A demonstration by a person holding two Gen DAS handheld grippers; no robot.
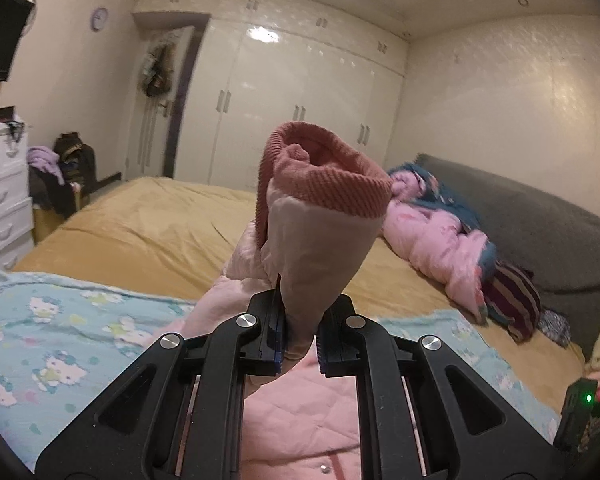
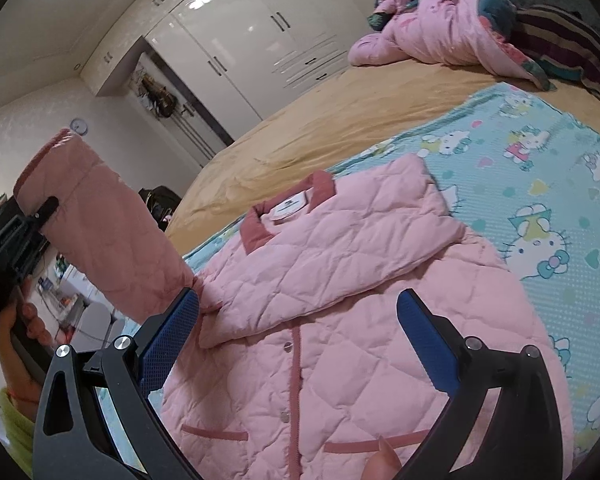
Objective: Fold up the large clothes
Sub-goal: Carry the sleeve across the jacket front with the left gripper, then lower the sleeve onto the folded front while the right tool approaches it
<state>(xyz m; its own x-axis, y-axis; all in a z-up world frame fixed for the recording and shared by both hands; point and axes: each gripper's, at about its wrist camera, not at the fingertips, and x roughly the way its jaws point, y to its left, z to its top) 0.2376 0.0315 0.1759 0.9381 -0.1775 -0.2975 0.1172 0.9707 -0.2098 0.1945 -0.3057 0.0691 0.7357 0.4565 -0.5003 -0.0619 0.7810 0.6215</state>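
Jacket (image 2: 340, 320) lies flat on the blanket (image 2: 540, 184); your left gripper (image 1: 300, 340) pinches its raised sleeve (image 1: 320, 216), hiding the jacket beyond. Your right gripper (image 2: 296, 344) hovers unclenched, near hem cut off.

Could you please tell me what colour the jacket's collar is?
The collar is dusty rose, seen best in the right wrist view.

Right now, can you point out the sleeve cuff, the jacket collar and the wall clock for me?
sleeve cuff (image 1: 332, 172): left wrist view, on the ribbed rim of the raised sleeve.
jacket collar (image 2: 256, 230): right wrist view, on the darker pink left collar flap.
wall clock (image 1: 99, 19): left wrist view, on the clock face.
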